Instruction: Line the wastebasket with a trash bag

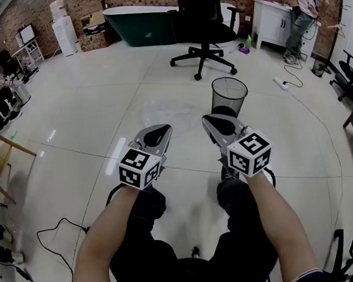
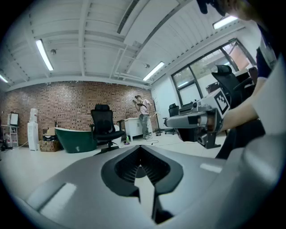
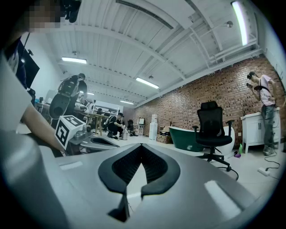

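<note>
A black mesh wastebasket (image 1: 229, 94) stands empty on the tiled floor, ahead and slightly right of me. Left of it lies a faint clear patch (image 1: 162, 113) that may be a thin plastic bag. I hold both grippers level above my knees, side by side and apart from the basket. My left gripper (image 1: 162, 131) (image 2: 140, 151) is shut with nothing between its fingers. The right gripper (image 1: 211, 121) (image 3: 140, 150) is also shut and empty. Each gripper view shows the other gripper beside it.
A black office chair (image 1: 201, 21) stands beyond the basket, with a green bathtub (image 1: 141, 22) behind it. A white cabinet (image 1: 270, 19) and a standing person (image 1: 303, 8) are at far right. A power strip (image 1: 281, 83) and cables (image 1: 50, 236) lie on the floor.
</note>
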